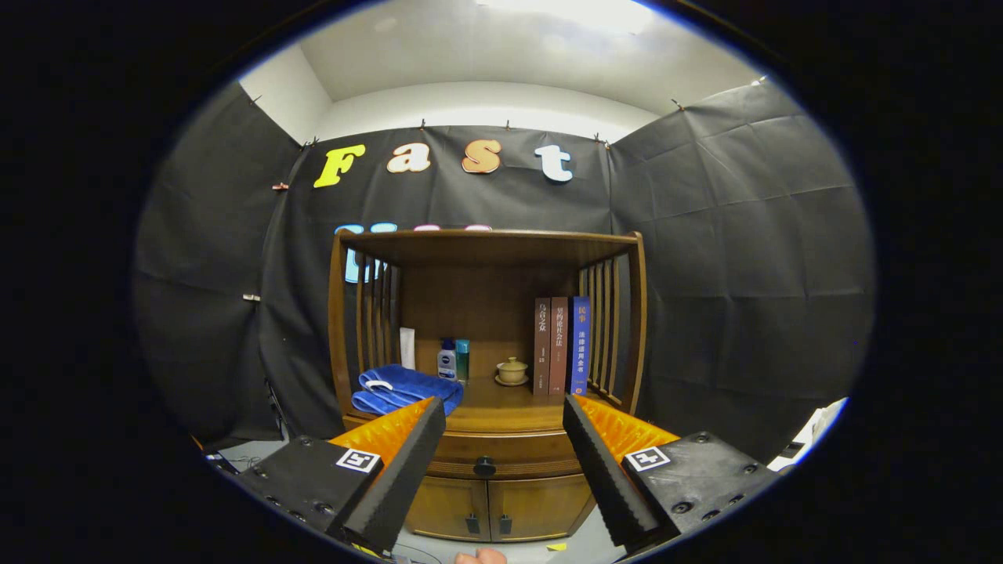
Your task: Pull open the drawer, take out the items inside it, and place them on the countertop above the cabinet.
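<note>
Two fingers of the hand-held gripper (504, 415) are spread wide, gripping nothing. The closed drawer (501, 453) sits between them, its knob (484, 467) just ahead.

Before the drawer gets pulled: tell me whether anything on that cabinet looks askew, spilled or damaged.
Nothing stands out. The drawer is closed, the books stand upright, the blue towel lies folded, and the open tool is short of the knob.

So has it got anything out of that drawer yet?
Not yet. The drawer looks shut, its dark knob untouched. The gripper is open, fingers apart with the knob between them, a little beyond. On the countertop lie a blue towel, bottles, a cup and books. Opening and unloading remain.
</note>
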Available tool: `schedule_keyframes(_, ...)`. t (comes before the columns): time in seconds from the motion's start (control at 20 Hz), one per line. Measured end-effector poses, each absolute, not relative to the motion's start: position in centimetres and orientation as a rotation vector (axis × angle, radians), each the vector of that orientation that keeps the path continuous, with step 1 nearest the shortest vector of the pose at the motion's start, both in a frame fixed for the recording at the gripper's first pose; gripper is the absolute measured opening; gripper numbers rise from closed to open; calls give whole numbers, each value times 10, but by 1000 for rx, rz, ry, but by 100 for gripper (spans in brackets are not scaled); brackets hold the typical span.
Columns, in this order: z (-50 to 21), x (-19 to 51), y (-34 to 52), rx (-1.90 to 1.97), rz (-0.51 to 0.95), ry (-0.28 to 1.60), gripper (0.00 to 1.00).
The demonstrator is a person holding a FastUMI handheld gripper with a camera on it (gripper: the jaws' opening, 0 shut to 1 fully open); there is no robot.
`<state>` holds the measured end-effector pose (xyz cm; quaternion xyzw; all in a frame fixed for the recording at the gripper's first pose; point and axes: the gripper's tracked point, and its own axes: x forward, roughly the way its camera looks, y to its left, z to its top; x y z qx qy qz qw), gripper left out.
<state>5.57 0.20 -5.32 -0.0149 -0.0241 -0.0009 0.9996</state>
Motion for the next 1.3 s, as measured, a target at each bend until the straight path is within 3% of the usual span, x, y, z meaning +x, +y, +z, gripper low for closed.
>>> schedule_keyframes(0.5,-209,161,15,-6,-1,7,98)
schedule_keyframes(0.9,-293,212,33,4,25,110,97)
schedule_keyframes(1.1,-302,218,31,-10,33,134,68)
schedule_keyframes(1.3,-301,223,32,11,25,139,58)
